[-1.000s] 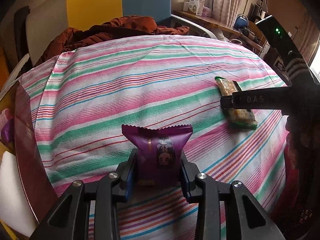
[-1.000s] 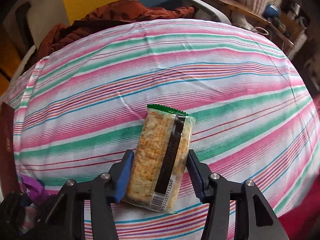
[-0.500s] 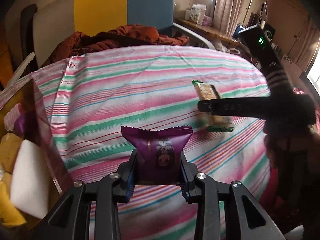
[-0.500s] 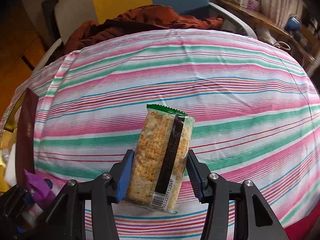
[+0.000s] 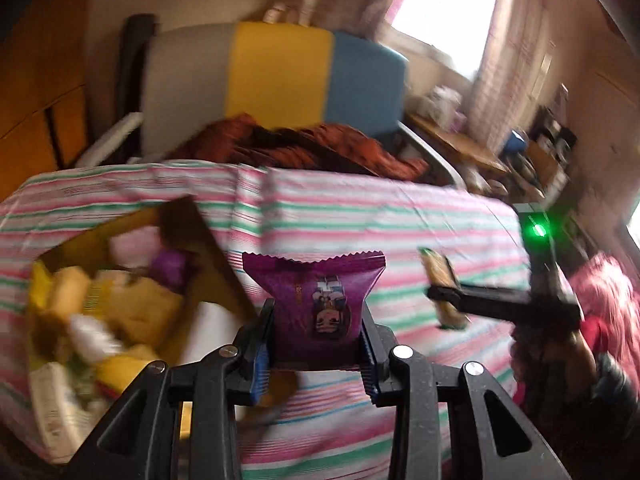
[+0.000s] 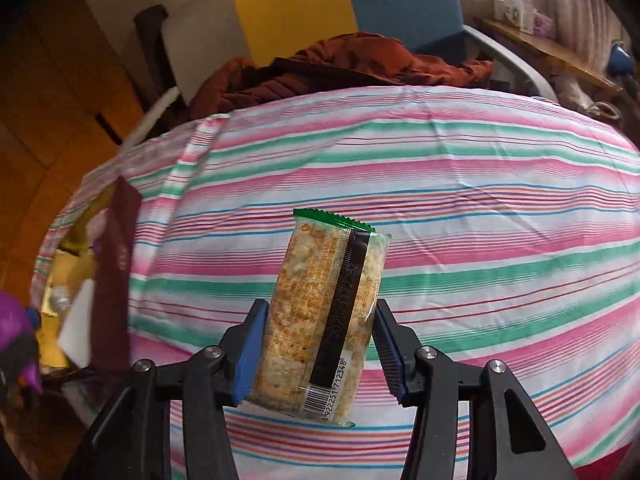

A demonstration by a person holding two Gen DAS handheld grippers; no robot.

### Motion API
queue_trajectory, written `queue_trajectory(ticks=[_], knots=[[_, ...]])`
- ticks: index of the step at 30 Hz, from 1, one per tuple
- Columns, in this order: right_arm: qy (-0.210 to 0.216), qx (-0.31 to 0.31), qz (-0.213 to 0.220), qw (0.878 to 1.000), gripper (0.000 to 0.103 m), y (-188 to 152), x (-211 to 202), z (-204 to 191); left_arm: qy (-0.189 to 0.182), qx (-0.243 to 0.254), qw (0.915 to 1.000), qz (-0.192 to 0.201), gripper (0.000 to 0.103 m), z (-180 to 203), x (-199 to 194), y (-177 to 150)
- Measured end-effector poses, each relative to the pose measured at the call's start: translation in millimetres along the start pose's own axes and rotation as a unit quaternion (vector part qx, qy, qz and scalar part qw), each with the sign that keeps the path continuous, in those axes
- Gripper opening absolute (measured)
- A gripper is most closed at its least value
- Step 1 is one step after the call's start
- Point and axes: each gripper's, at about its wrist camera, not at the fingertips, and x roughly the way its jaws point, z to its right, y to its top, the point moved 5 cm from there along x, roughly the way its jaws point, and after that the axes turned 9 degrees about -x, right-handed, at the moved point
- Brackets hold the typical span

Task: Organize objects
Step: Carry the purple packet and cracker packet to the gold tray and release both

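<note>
My left gripper (image 5: 316, 354) is shut on a purple snack packet (image 5: 316, 300), held up above the striped cloth. Just left of it stands an open box (image 5: 200, 240) holding several wrapped snacks. My right gripper (image 6: 316, 344) is shut on a clear cracker packet with green ends (image 6: 324, 312), lifted over the cloth. In the left wrist view the right gripper (image 5: 448, 300) shows at the right, side-on, with the cracker packet (image 5: 440, 276) in it. The box (image 6: 116, 264) and the purple packet (image 6: 12, 320) appear at the far left of the right wrist view.
A pink, green and white striped cloth (image 6: 480, 200) covers the table. Behind it stands a chair with grey, yellow and blue panels (image 5: 280, 76), a rust-brown jacket (image 6: 340, 64) heaped on its seat. A person's pink sleeve (image 5: 608, 300) is at the right; a cluttered shelf lies beyond.
The left gripper has risen and swung left with the purple packet, bringing the open box into view beside it. The right gripper has lifted the cracker packet off the cloth and shifted left.
</note>
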Motion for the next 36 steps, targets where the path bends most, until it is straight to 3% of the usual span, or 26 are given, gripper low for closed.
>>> queue_trajectory(ticks=[7,13,19,24,28,32,36], knots=[[0.055,-0.038,0.029,0.997,0.052,20.4,-16.4,-65.0,0.066,-0.088,0.9929,0.044,0.036,-95.0,-31.7,23.1],[0.11,-0.105,0.043,0.987,0.052,38.1,-18.5,-150.9,0.109,-0.131,0.9843,0.046,0.036,-153.5,-37.3,17.1],[0.142,-0.155,0.029,0.977,0.052,46.2,3.1,-223.3,0.106,-0.145,0.9832,0.034,0.036,-167.4,-24.5,14.4],[0.159,-0.183,0.005,0.97,0.052,46.6,23.6,-259.0,0.096,-0.149,0.9836,0.034,0.036,-168.8,-13.6,21.5],[0.168,-0.196,-0.019,0.966,0.053,44.0,41.4,-274.1,0.097,-0.149,0.9837,0.027,0.038,-172.9,0.7,27.8],[0.175,-0.196,-0.032,0.964,0.055,37.1,53.4,-280.3,0.084,-0.168,0.9822,0.008,0.056,-180.3,16.0,29.9],[0.181,-0.189,-0.036,0.965,0.056,31.7,54.8,-278.5,0.101,-0.171,0.9801,0.008,0.056,-183.3,17.5,25.7]])
